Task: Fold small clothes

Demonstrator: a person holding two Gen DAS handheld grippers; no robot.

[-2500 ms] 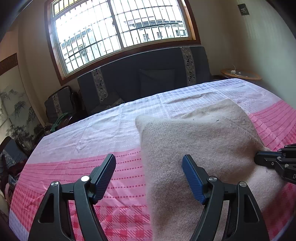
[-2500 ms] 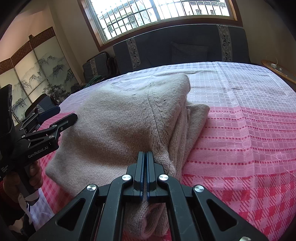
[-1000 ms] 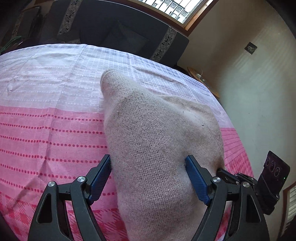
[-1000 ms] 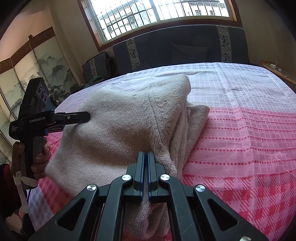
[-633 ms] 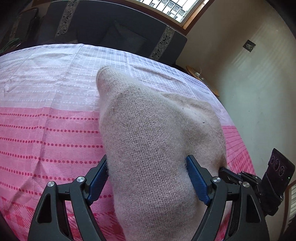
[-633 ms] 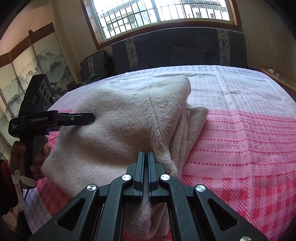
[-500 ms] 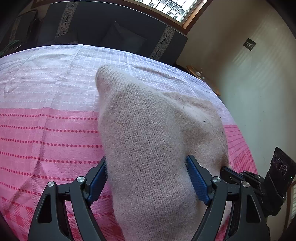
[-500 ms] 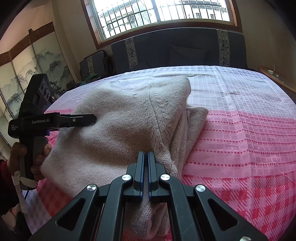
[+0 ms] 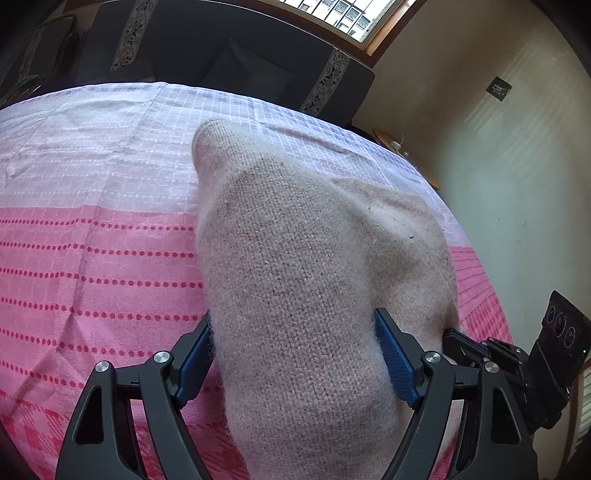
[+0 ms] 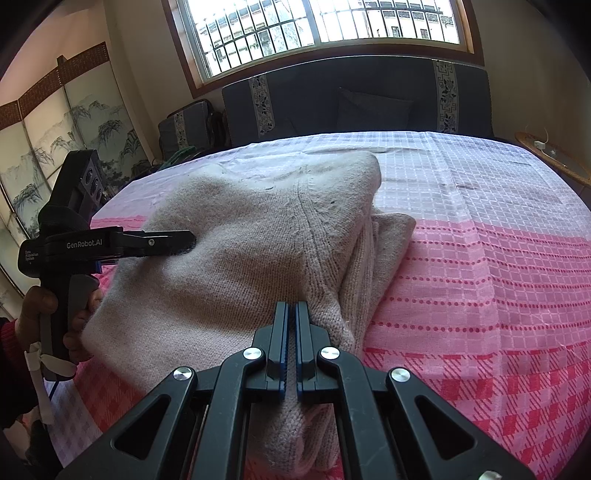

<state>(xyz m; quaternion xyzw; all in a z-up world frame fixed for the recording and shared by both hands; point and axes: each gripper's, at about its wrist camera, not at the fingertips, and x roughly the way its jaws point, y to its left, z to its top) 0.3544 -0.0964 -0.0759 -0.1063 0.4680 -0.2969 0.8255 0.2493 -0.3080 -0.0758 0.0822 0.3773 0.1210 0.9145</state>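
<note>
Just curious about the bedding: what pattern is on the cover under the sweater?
Pink and pale lilac cover with checks and dotted stripes; clearest in the right wrist view.

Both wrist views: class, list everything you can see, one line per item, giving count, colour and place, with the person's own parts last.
Sweater: one, beige knit, partly folded on the bed.
Bedspread: one, pink and lilac check, covering the bed.
Sofa: one, dark with patterned strips, behind the bed.
Window: one, barred, wood-framed, above the sofa.
Folding screen: one, pale painted panels, left wall.
Side table: one, wooden, far right.
Left gripper: black, blue pads, open astride a sweater fold.
Right gripper: black, shut on the sweater's near edge.
Hand: one, gripping the left handle.
</note>
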